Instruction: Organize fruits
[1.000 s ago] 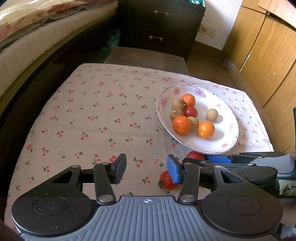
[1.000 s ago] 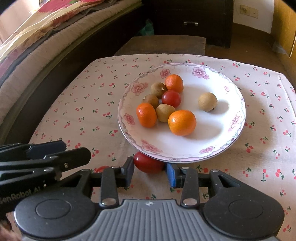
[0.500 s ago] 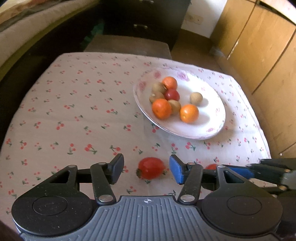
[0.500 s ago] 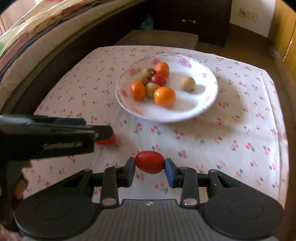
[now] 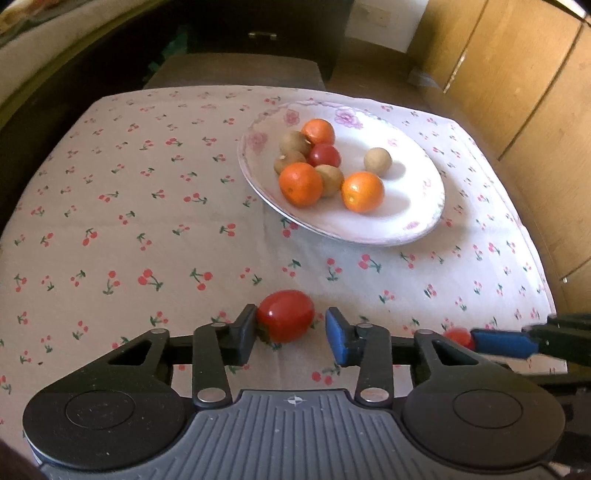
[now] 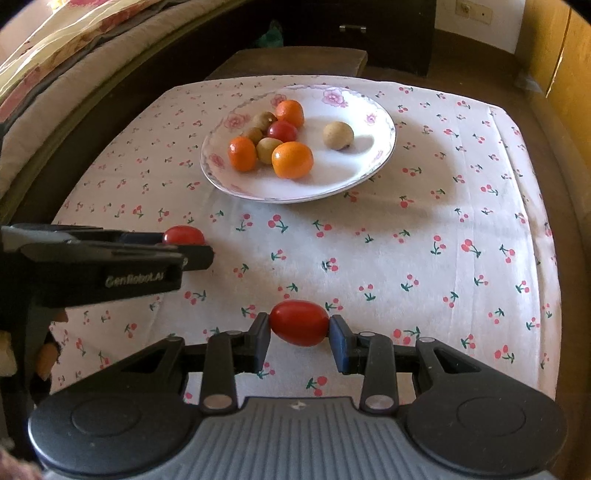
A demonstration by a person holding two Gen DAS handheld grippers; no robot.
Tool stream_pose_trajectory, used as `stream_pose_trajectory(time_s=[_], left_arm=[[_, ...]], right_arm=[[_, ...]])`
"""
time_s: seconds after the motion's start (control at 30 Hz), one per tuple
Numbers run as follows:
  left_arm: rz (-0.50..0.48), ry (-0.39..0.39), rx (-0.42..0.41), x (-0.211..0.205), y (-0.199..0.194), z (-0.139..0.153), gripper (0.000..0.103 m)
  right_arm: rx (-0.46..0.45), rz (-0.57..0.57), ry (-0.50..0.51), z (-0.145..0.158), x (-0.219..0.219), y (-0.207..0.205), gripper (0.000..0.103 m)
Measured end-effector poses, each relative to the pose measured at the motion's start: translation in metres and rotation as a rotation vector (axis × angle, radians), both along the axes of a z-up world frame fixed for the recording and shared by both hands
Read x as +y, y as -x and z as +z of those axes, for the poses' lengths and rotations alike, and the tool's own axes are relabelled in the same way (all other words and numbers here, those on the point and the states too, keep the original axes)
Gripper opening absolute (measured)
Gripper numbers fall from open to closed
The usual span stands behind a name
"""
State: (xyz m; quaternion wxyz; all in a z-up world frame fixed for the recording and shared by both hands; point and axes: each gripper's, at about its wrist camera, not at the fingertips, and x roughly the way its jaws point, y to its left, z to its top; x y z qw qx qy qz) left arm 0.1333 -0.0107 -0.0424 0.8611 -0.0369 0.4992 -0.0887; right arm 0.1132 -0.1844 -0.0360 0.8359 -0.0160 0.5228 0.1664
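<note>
A white floral plate (image 5: 413,206) (image 6: 373,162) holds several oranges, brown fruits and one red tomato. My right gripper (image 6: 300,332) is shut on a red tomato (image 6: 299,322), held above the cloth in front of the plate. My left gripper (image 5: 290,334) is open around a second red tomato (image 5: 285,315) on the cloth; the left finger touches it, the blue pad stands apart. That tomato (image 6: 183,235) also shows in the right wrist view beside the left gripper's fingers (image 6: 192,256). The right gripper's fingers (image 5: 502,341) show at the right edge of the left wrist view.
The table wears a white cherry-print cloth (image 5: 147,206) (image 6: 461,229). A bed (image 6: 55,62) runs along the left. A brown stool (image 5: 236,74) and a dark dresser (image 6: 354,29) stand beyond the table. Wooden cabinets (image 5: 517,74) are on the right.
My right gripper has lifted its tomato and pulled back from the plate. My left gripper has moved onto the second tomato and narrowed around it.
</note>
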Motion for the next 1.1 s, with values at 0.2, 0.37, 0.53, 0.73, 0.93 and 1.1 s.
stream_pose_trajectory(time_s=[0.2, 0.37, 0.53, 0.73, 0.93, 1.1], left_arm=[[-0.031, 0.026, 0.005, -0.004, 0.022, 0.005, 0.044], [-0.049, 0.029, 0.006, -0.009, 0.037, 0.009, 0.050], [0.003, 0.063, -0.025, -0.001, 0.029, 0.019, 0.062], [0.003, 0.067, -0.025, -0.012, 0.016, 0.016, 0.065], [0.021, 0.056, -0.014, -0.018, 0.003, 0.005, 0.066], [0.024, 0.036, -0.011, -0.019, -0.002, -0.004, 0.065]], right_arm=[[0.008, 0.001, 0.005, -0.002, -0.004, 0.010, 0.036], [0.014, 0.000, -0.001, -0.002, -0.009, 0.014, 0.036], [0.011, 0.002, -0.013, 0.002, -0.012, 0.014, 0.036], [0.013, 0.013, -0.008, 0.001, -0.013, 0.012, 0.043], [0.019, 0.009, -0.008, -0.002, -0.012, 0.008, 0.045], [0.013, -0.013, -0.033, 0.003, -0.018, 0.007, 0.046]])
